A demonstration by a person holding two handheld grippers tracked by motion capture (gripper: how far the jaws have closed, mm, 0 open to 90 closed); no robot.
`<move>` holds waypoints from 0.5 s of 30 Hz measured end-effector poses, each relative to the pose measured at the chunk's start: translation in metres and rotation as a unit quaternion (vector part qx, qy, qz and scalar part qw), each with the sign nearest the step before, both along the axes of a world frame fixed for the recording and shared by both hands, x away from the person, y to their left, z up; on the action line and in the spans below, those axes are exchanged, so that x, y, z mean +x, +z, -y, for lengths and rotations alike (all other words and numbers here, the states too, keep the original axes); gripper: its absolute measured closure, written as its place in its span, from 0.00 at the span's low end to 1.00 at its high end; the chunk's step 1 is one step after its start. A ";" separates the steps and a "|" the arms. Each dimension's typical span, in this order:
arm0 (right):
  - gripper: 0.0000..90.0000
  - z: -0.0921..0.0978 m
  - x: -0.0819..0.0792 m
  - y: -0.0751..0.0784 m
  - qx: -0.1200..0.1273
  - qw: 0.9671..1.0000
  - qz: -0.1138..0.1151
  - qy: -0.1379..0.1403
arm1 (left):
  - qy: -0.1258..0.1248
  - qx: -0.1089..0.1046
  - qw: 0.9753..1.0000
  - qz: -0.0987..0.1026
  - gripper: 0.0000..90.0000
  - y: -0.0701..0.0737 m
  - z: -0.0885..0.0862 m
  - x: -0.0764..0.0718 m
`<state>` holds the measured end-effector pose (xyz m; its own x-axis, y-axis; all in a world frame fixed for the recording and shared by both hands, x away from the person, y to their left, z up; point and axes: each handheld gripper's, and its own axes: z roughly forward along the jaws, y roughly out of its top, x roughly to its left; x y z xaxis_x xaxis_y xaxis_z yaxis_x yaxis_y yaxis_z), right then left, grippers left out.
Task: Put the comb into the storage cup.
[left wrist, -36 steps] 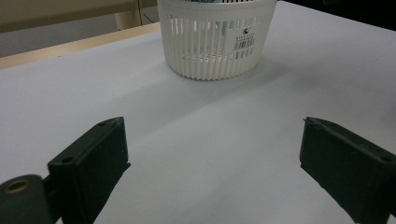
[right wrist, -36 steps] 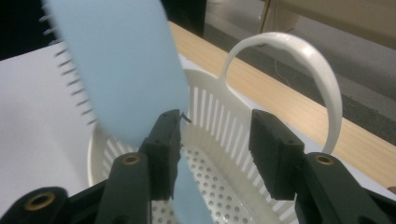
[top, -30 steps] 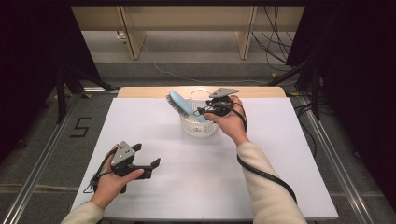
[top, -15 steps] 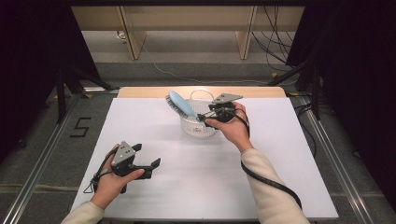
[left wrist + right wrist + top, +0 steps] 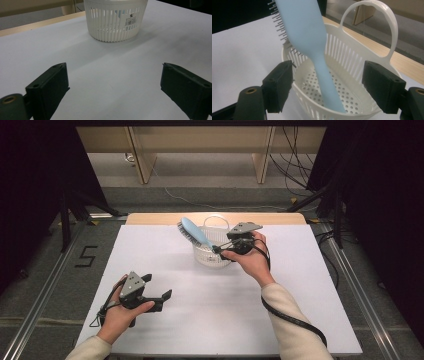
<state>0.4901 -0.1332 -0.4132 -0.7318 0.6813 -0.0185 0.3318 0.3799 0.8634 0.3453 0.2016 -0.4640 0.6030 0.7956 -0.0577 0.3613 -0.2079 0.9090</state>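
Hairbrush (image 5: 307, 37) stands handle-down in white basket (image 5: 352, 62), centre frame. My right gripper (image 5: 328, 85) fingers spread either side of handle, not gripping. Left gripper (image 5: 150, 296) fingers spread, idle, lower left on tabletop (image 5: 210, 315). Placing step looks finished; next, back right gripper away without knocking brush.

Count on the white counter (image 5: 300, 320)

One round white slotted plastic basket (image 5: 207, 257), one light-blue plastic hairbrush (image 5: 194, 231), and two black hand-held grippers (image 5: 159, 300) (image 5: 220, 251).
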 end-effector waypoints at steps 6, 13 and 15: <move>0.27 0.005 -0.006 -0.002 0.010 1.000 0.002 0.001 | 0.000 0.001 1.000 0.001 0.08 0.000 0.001 0.000; 0.26 0.010 -0.012 -0.002 0.019 1.000 0.007 0.005 | 0.000 0.000 1.000 0.000 0.08 0.000 0.000 0.000; 0.25 0.011 -0.014 -0.002 0.020 1.000 0.007 0.005 | -0.001 0.000 1.000 0.000 0.08 0.000 0.001 0.000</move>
